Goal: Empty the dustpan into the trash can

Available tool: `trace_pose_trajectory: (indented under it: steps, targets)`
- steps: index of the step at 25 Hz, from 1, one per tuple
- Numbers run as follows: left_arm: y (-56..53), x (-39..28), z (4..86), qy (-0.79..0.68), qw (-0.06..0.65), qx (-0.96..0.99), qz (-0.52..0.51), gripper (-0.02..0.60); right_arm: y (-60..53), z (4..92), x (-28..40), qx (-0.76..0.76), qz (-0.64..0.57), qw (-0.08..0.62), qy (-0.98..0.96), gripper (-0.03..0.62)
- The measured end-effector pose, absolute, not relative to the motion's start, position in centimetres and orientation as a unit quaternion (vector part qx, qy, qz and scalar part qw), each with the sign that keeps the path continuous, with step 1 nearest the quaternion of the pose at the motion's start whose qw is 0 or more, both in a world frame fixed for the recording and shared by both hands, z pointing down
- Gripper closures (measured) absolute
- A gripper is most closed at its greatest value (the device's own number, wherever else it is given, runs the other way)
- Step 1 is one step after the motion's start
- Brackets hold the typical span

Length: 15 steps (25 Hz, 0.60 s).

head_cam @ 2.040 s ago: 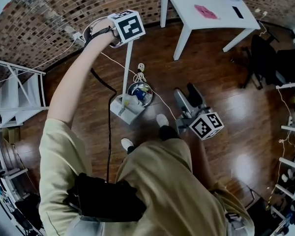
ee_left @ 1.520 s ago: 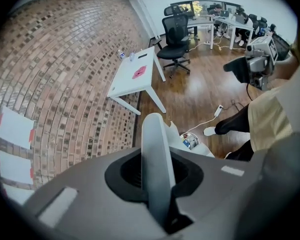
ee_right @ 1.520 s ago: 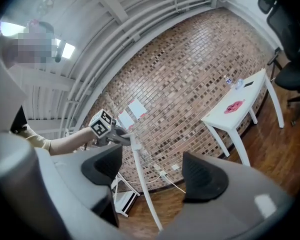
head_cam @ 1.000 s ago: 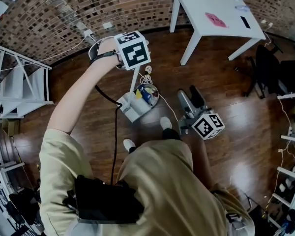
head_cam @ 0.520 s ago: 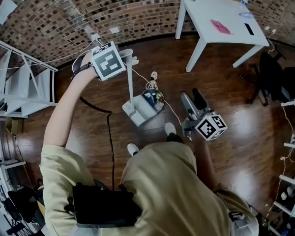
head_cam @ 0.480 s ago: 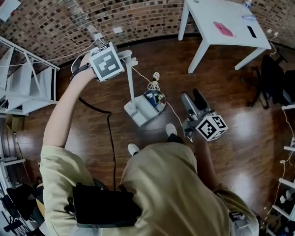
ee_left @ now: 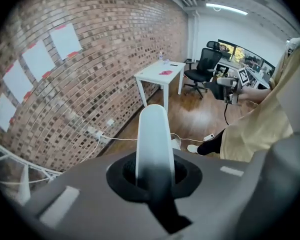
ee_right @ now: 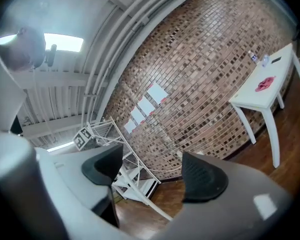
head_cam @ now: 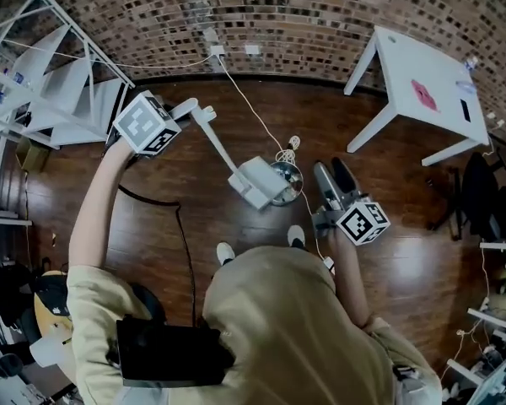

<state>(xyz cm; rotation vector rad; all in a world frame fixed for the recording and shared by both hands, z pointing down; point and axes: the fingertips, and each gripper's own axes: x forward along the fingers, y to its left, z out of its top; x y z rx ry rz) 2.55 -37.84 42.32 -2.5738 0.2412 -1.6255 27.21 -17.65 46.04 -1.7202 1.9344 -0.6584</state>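
One white dustpan [head_cam: 257,182] is what we see, with a long thin handle [ee_left: 152,129] and a boxy front end. It is tilted, and its boxy end is right by the rim of the one shiny round trash can [head_cam: 288,175] on the wood floor [head_cam: 405,251]. We cannot tell if they touch. We count two grippers. The left gripper [head_cam: 188,108] has its jaws squeezed tight on the handle's top. The right gripper [head_cam: 336,175] has its jaws partly apart and holds nothing.

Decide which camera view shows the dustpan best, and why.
Head view: the whole dustpan shows, handle down to pan at the trash can. The left gripper view shows only its handle clamped in the jaws; the right gripper view shows no clear part.
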Motion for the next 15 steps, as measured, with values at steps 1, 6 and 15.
trace_pose_trajectory:
  steps: [1, 6, 15]
  targets:
    - [-37.7, 1.1, 42.5, 0.093, 0.035, -0.845, -0.526, 0.561, -18.1, 45.8, 26.7, -0.622, -0.241, 0.237, 0.707, 0.241]
    - [-37.4, -5.6, 44.3, 0.191, -0.013, -0.847, -0.496, 0.558, -21.0, 44.6, 23.7, -0.589, -0.238, 0.222, 0.739, 0.246]
    - [-34.1, -15.5, 48.6, 0.343, -0.074, -0.82, -0.452, 0.558, -24.4, 45.3, 17.4, -0.534, -0.261, 0.206, 0.777, 0.25]
